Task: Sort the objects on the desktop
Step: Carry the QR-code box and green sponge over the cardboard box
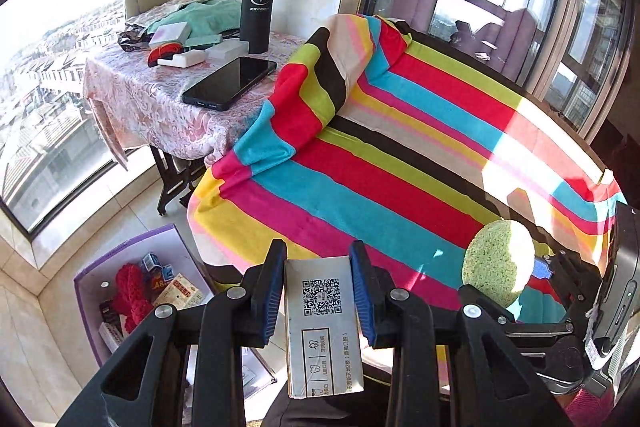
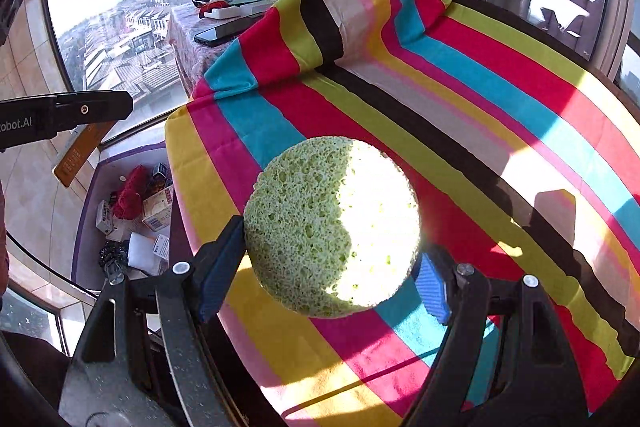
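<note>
My left gripper is shut on a white toothpaste box with a QR code, held above the near edge of the striped table. In the right wrist view the same box shows orange under the left gripper's body. My right gripper is shut on a round green sponge, held above the striped cloth. The sponge also shows at the right of the left wrist view.
A purple-rimmed storage box on the floor at left holds red yarn and small cartons; it also shows in the right wrist view. A side table behind carries a phone, a black flask, small boxes and green cloth.
</note>
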`<state>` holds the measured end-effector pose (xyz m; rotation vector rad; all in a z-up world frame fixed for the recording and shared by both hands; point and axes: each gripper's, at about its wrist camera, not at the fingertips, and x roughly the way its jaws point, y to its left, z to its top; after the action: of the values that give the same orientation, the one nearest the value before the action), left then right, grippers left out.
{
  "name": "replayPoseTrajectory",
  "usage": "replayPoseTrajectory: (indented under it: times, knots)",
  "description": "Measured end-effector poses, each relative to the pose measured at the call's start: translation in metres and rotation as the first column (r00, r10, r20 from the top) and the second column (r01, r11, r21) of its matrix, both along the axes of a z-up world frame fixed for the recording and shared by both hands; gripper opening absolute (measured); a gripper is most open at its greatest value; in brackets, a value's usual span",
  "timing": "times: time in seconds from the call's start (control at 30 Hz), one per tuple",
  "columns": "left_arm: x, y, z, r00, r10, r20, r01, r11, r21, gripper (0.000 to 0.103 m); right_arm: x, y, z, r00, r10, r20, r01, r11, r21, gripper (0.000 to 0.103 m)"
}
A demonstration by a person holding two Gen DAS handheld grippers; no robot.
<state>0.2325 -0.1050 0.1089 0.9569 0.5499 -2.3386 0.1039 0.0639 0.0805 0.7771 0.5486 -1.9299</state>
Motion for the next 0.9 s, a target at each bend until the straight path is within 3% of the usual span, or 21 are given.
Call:
replayPoseTrajectory:
  times: [0.47,0.9]
  knots:
    - [0.076,-0.057,-0.032,0.982,0.18,0.049,-0.181,0.983,0.026,0.033,0.086,-0.068,-0.017,0.967,0.254,0.029,-0.255,0.966,0.039,0.079]
    - [0.12,-0.116,-0.038,0.955,0.29,0.054,-0.292,0.956,0.012,0.033,0.157,-0.147,-0.039,0.882,0.467,0.069,-0.471,0.877,0.09,0.079]
